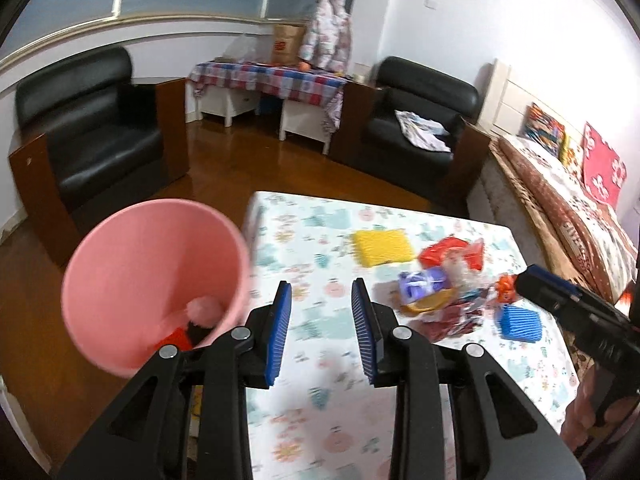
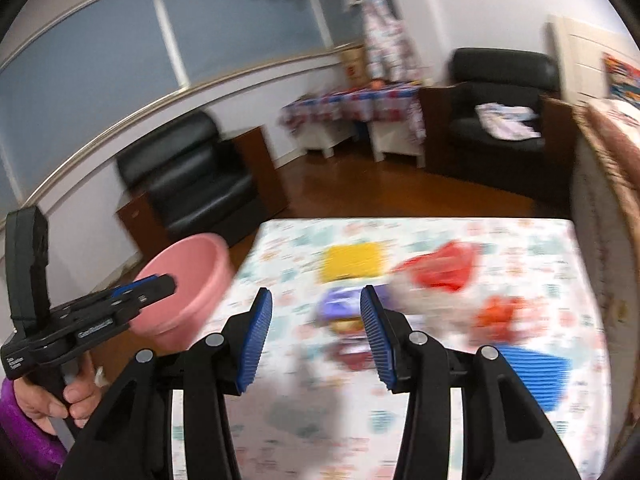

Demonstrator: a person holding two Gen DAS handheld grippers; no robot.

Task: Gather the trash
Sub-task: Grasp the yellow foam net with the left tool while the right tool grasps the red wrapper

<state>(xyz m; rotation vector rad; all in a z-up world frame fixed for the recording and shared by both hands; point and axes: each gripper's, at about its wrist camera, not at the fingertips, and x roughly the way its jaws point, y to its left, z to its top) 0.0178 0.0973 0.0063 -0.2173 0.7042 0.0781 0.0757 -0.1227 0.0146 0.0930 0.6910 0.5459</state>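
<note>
A pink bin (image 1: 156,280) stands off the table's left edge, just beside the patterned table (image 1: 320,360), so litter can be dropped straight over the side; something pink and something red already lie at its bottom. The trash pile (image 1: 444,296) sits on the right half of the table: a purple wrapper (image 1: 420,282), a red bag (image 1: 452,252), clear plastic, with a yellow sponge (image 1: 380,248) farther back and a blue sponge (image 1: 520,322) nearer the right.

The left gripper (image 1: 322,312) hovers over the table near the bin, jaws wide apart and empty. The right gripper (image 2: 316,336) points at the pile, jaws equally wide with nothing between them, probably lined up on the purple wrapper, though that view is badly blurred.
</note>
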